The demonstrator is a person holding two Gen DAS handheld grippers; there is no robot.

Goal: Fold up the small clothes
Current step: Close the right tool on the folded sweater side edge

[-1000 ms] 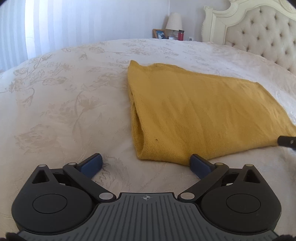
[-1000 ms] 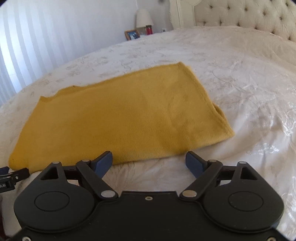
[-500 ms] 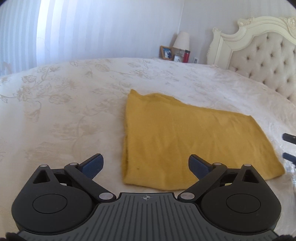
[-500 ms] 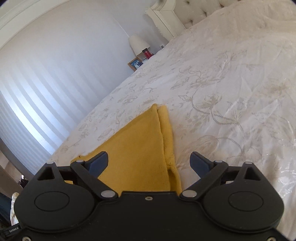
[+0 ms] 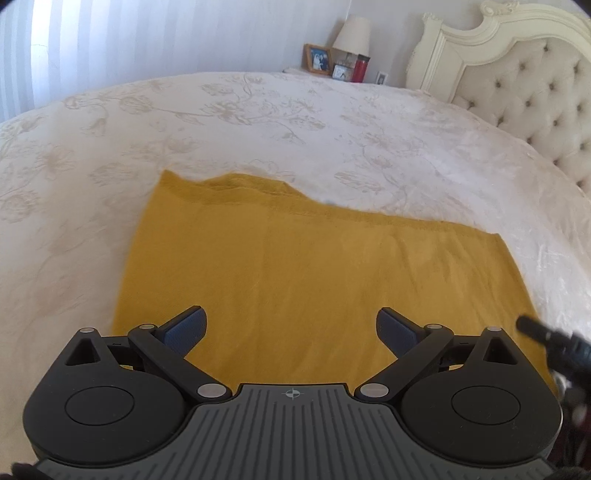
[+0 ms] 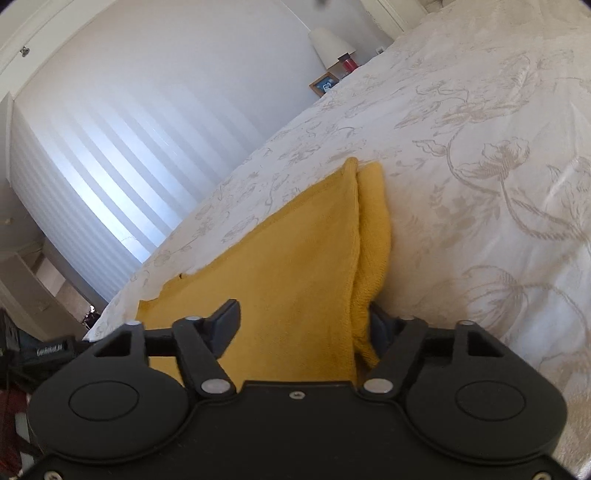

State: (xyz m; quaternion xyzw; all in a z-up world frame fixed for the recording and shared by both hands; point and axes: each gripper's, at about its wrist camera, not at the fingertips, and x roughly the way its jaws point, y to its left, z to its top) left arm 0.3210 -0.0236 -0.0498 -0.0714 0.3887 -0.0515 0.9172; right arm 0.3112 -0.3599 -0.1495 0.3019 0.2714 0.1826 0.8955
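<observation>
Yellow garment's [image 6: 295, 280] folded edge lies between closing right tongs [image 6: 303, 328].

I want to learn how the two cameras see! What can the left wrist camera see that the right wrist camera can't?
Only the left wrist view shows the tufted headboard and the whole top of the yellow cloth, with the left gripper wide open above it. Only the right wrist view shows the cloth's stacked layers at its edge, between the right gripper's jaws, which have just been closing. Both show the bedspread, lamp and picture frame.
</observation>
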